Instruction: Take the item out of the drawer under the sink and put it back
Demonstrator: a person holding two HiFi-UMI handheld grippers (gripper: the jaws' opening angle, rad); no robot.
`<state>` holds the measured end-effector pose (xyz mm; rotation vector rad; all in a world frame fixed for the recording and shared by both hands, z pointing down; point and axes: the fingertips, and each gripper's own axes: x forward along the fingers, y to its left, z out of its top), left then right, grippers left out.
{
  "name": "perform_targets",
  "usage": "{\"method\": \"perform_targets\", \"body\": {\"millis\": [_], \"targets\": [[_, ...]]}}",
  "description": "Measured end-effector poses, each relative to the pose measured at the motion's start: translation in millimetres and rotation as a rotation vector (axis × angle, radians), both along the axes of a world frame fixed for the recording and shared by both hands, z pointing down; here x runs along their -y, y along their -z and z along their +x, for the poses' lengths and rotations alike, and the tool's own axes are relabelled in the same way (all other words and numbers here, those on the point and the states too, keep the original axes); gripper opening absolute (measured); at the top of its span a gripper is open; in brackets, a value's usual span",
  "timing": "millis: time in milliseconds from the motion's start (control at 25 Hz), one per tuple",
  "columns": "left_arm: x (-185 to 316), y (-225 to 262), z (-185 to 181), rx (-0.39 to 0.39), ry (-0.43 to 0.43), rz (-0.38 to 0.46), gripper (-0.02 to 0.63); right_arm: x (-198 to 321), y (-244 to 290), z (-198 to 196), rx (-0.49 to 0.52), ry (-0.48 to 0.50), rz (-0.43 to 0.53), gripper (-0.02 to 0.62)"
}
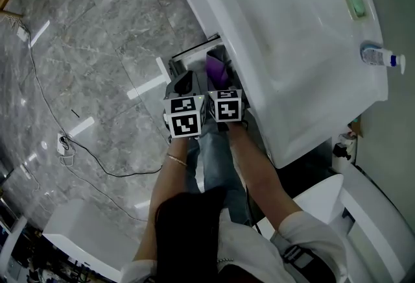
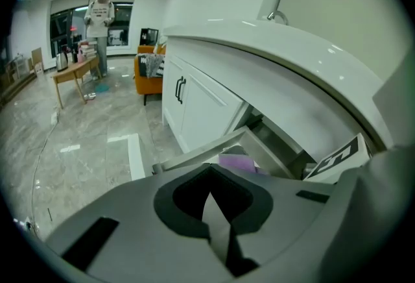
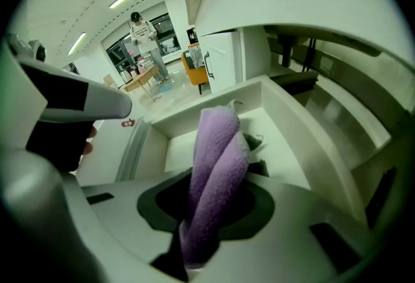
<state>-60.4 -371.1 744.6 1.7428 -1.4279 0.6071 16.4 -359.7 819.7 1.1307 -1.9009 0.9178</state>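
Head view looks down on a wide grey floor (image 1: 97, 48), which gives open room to the left of the person's arms (the only free side). The white sink (image 1: 292, 48) overhangs on the right, and its rim hides the back of the open drawer (image 1: 194, 53) beneath it. Both grippers sit side by side at the drawer's front edge. The right gripper (image 3: 201, 236) has its fingers pinched on a purple cloth (image 3: 217, 158), which stands up over the drawer's inside. The cloth's lower end is buried between the fingers. The left gripper (image 2: 211, 210) has its fingers closed together, empty, facing the drawer's corner.
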Motion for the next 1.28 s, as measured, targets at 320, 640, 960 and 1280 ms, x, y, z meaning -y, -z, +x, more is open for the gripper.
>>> {"method": "perform_targets", "body": {"millis": [320,640,960,1280], "targets": [[1,4,-1,0.004,-0.009,0.042,0.003,3,-6,-1,-0.005,-0.015,-0.013,0.121],[-2,2,-5,-0.024,0.0,0.03,0.004,-5,2,-6,0.084,-0.005,-0.042,0.248],[-10,4,-15,-0.016,0.067,0.01,0.003,-8,27,-11,0.086,0.001,0.007,0.284],[-17,30,-18,-0.063,0.09,0.061,0.003,-22,60,-15,0.096,0.007,0.043,0.284]]}}
